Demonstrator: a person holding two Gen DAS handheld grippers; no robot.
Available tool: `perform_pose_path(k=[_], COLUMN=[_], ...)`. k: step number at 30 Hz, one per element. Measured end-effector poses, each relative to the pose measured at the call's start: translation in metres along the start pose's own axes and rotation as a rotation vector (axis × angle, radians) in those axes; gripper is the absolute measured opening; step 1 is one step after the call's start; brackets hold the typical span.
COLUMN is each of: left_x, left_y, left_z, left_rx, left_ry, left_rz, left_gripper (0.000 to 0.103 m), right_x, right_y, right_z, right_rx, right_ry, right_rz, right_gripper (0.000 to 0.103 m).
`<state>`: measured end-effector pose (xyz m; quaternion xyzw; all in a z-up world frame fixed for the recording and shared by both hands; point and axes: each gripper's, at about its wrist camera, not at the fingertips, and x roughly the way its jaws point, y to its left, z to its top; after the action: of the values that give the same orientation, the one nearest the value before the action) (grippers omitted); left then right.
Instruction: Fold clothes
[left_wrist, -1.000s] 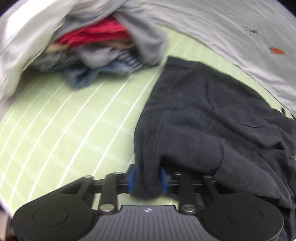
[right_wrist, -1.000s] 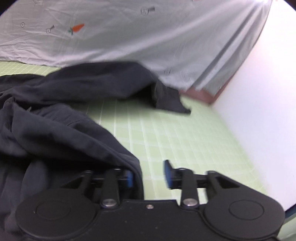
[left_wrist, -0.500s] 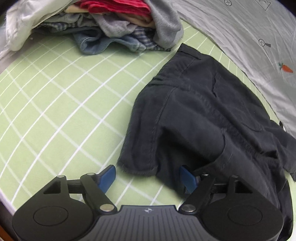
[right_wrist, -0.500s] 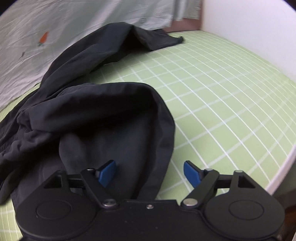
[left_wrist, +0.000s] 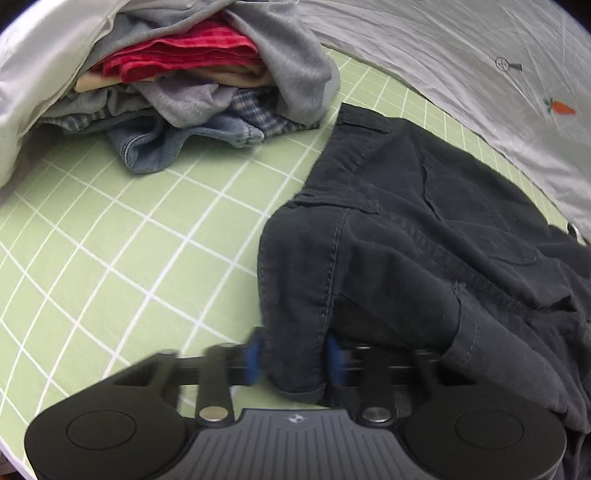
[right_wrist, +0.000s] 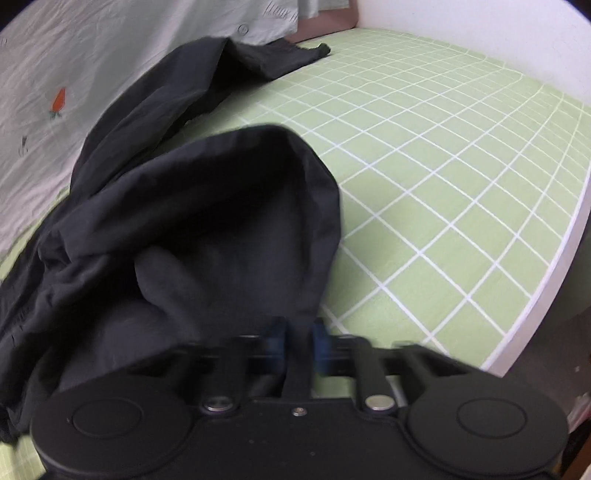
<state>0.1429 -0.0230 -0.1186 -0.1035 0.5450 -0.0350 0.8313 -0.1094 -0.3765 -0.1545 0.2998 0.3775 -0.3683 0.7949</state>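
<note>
Dark navy trousers (left_wrist: 424, 229) lie crumpled on a green checked sheet (left_wrist: 129, 258). My left gripper (left_wrist: 293, 360) is shut on a bunched fold at the waist end of the trousers. In the right wrist view the same trousers (right_wrist: 207, 229) lie with one leg stretching away toward the back. My right gripper (right_wrist: 297, 341) is shut on a thin fold of a rounded leg loop at the near edge.
A pile of mixed clothes (left_wrist: 199, 81), red, grey, denim and plaid, sits at the back left. A grey quilt with a carrot print (left_wrist: 480, 55) lies along the back. The bed's white edge (right_wrist: 546, 280) runs at the right.
Both grippers were open around the trousers half a second ago. Both have now closed on folds of the fabric.
</note>
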Motion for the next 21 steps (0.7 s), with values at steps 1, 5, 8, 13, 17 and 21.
perform_pose_path(k=[1, 5, 8, 13, 17, 21], left_x=[0.000, -0.007, -0.014, -0.013, -0.009, 0.005], left_y=[0.002, 0.004, 0.004, -0.012, -0.028, -0.037], left_z=[0.001, -0.001, -0.001, -0.002, 0.002, 0.010], left_rx=[-0.013, -0.041, -0.082, -0.133, -0.157, -0.175], left_ry=[0.002, -0.038, -0.074, -0.113, -0.131, -0.116], left_rz=[-0.005, 0.033, 0.070, 0.110, 0.138, 0.200], left_gripper=[0.029, 0.026, 0.025, 0.025, 0.025, 0.031], right_x=[-0.003, -0.012, -0.014, -0.002, 0.038, 0.095], right_y=[0.001, -0.016, -0.044, -0.045, 0.006, 0.041], right_z=[0.002, 0.031, 0.082, 0.181, 0.226, 0.248], right_rx=[-0.036, -0.142, -0.244, -0.559, -0.767, -0.713], right_ry=[-0.008, -0.060, -0.128, -0.241, -0.370, -0.303], right_rz=[-0.005, -0.100, -0.214, -0.206, -0.264, -0.200], right_gripper=[0.007, 0.005, 0.005, 0.005, 0.011, 0.035])
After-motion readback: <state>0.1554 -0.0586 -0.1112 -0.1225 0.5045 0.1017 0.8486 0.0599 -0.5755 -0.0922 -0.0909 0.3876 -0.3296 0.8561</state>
